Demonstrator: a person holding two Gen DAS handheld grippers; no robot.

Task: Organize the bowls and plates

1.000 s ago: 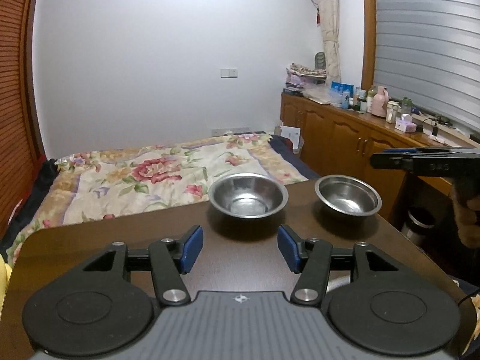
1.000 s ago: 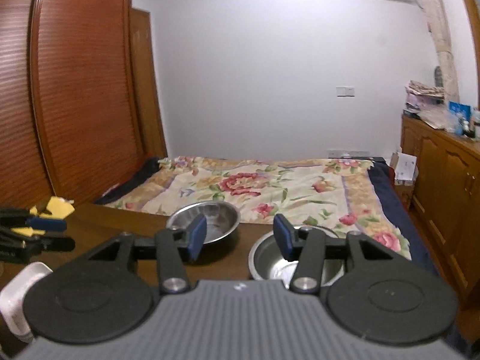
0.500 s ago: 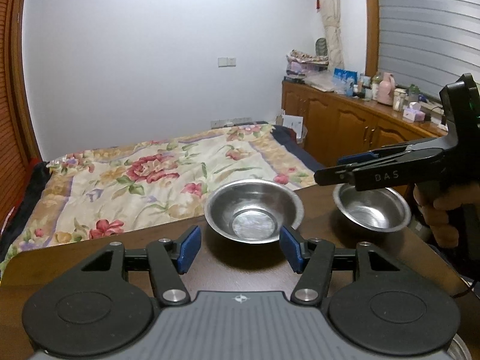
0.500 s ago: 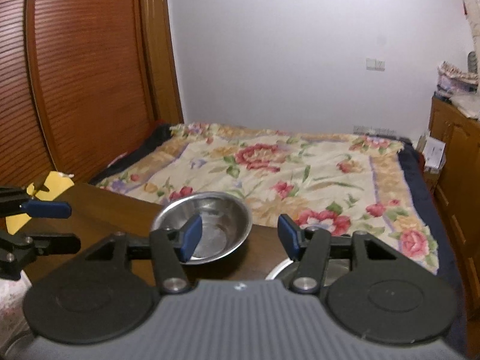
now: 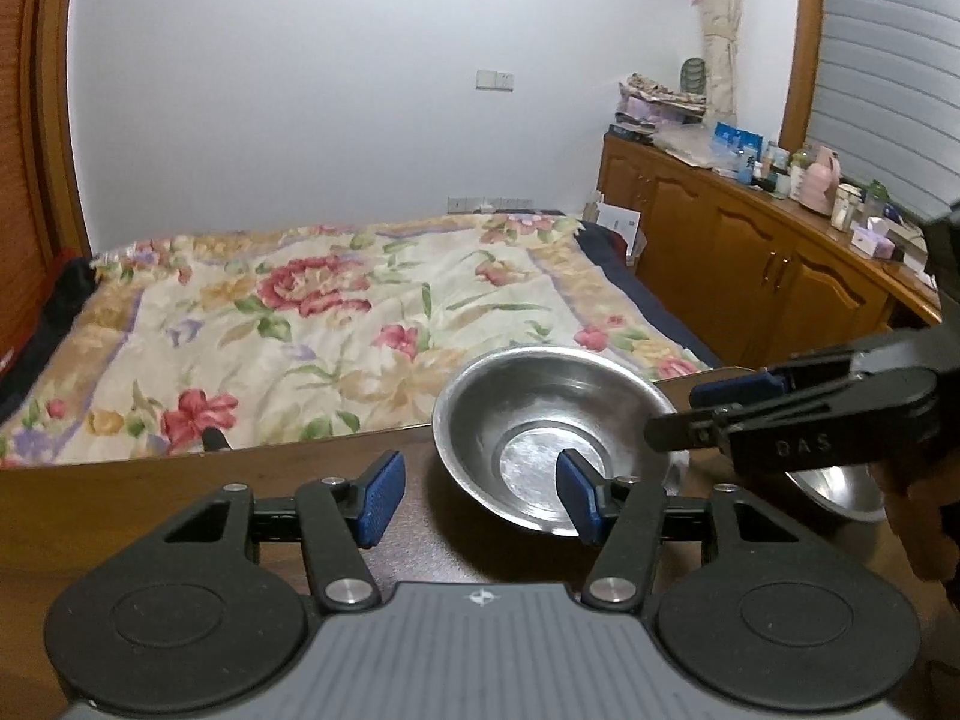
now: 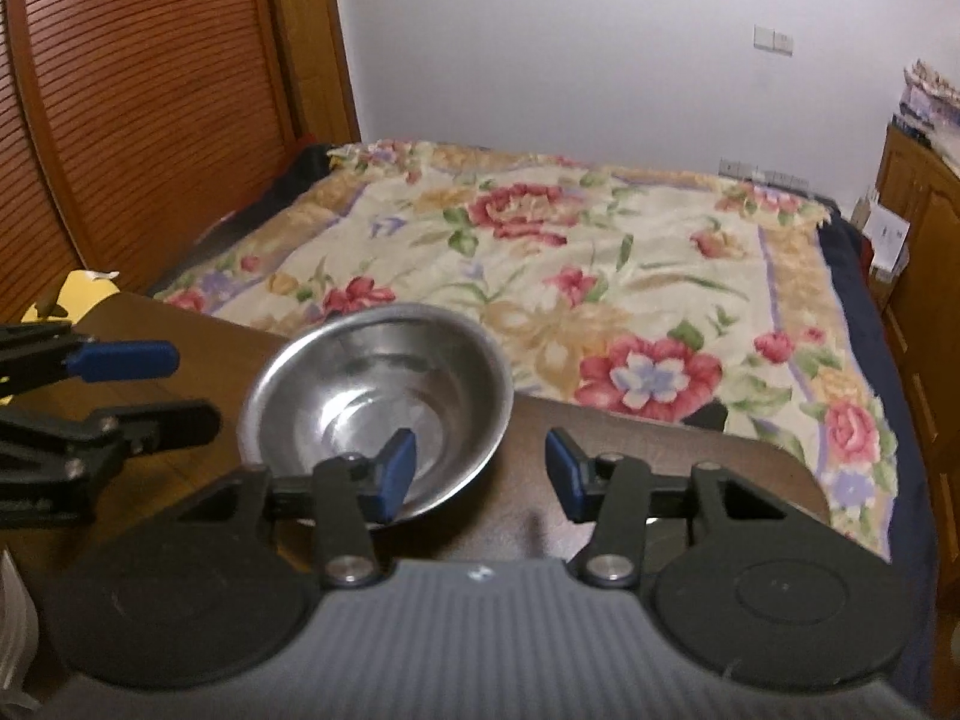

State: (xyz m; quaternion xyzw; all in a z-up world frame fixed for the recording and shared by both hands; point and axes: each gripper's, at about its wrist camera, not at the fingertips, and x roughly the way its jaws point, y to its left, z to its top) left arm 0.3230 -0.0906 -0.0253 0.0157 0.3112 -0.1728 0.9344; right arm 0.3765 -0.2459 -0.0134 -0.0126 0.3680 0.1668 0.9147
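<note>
2nd steel bowl shows only in left-wrist view, behind right tongs.

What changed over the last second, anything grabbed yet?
Both grippers closed in on the near steel bowl. The right gripper swung in from the right, over the second bowl. Both sets of jaws have just been closing slightly; the left gripper holds nothing, nor does the right. Bowls and table unmoved.

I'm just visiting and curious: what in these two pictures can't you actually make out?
- Second steel bowl, left wrist view: mostly hidden behind the right gripper.
- Cabinet-top bottles, left wrist view: too small to identify.
- White object, right wrist view: cut off by the left edge.
- Plates: none in either view.
</note>
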